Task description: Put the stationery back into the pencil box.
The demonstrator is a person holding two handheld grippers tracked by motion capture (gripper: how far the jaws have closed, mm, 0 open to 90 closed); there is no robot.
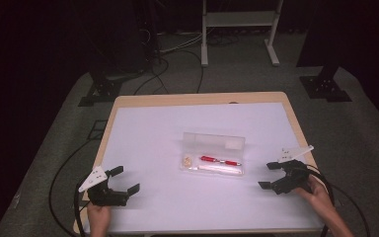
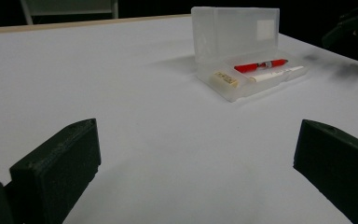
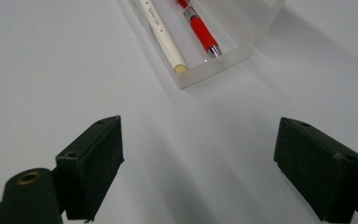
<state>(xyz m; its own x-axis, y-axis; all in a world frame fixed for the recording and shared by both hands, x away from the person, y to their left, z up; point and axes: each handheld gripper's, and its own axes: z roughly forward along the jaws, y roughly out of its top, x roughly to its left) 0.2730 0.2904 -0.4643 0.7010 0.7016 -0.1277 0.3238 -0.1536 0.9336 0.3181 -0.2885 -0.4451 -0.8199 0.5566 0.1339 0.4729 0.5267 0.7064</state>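
The left gripper (image 1: 122, 180) hovers over the white table (image 1: 148, 133) with its jaws spread wide and empty, and the clear pencil case (image 1: 213, 154), lid raised, lies ahead of it and to its right. The right gripper (image 1: 271, 176) is likewise released, jaws wide apart, holding nothing. The case sits just ahead of it, well apart from the jaws, holding a red pen (image 3: 197, 27), a white pen (image 3: 161, 31) and an eraser (image 2: 225, 78).

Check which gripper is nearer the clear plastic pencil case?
Right. The right gripper sits just off the clear plastic pencil case's right end; the left gripper is farther off, toward its near left.
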